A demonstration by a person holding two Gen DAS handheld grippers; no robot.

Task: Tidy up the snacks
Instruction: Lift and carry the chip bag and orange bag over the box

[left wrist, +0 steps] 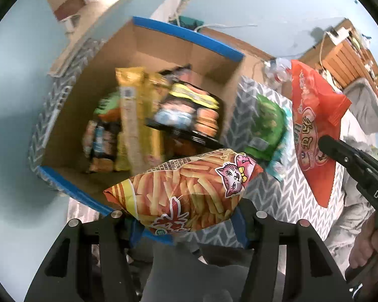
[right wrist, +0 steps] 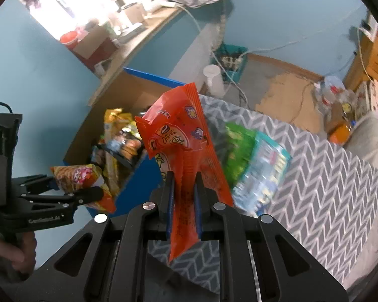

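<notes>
Nearest to the left wrist camera, the left gripper (left wrist: pixel 184 216) pinches a fries packet (left wrist: pixel 186 188) between its fingers (left wrist: pixel 118 216), and the packet lies crosswise with its long axis running left to right, just above the near blue rim of the cardboard box (left wrist: pixel 186 34). It shows a pink cat face with a yellow bow; its red writing I cannot read. In the right wrist view this gripper (right wrist: pixel 63 191) comes in level from the left, held by a hand (right wrist: pixel 10 249), and its body carries a faint label which is too blurred to read. Inside the box several snack packs stand upright, among them a tall yellow pack (left wrist: pixel 133 120) and a black pack (left wrist: pixel 189 110), both blurred. Further right, the right gripper (right wrist: pixel 184 196) has its fingers (right wrist: pixel 168 196) pressed onto an orange-red packet (right wrist: pixel 179 146), which stands upright with its long axis vertical and bears cartoon prints and Chinese characters. In the left wrist view the packet (left wrist: pixel 312 125) hangs beside the box, over the chevron cloth (right wrist: pixel 327 176). On the cloth lie a green bag (right wrist: pixel 239 151) and a light blue bag (right wrist: pixel 267 168).
</notes>
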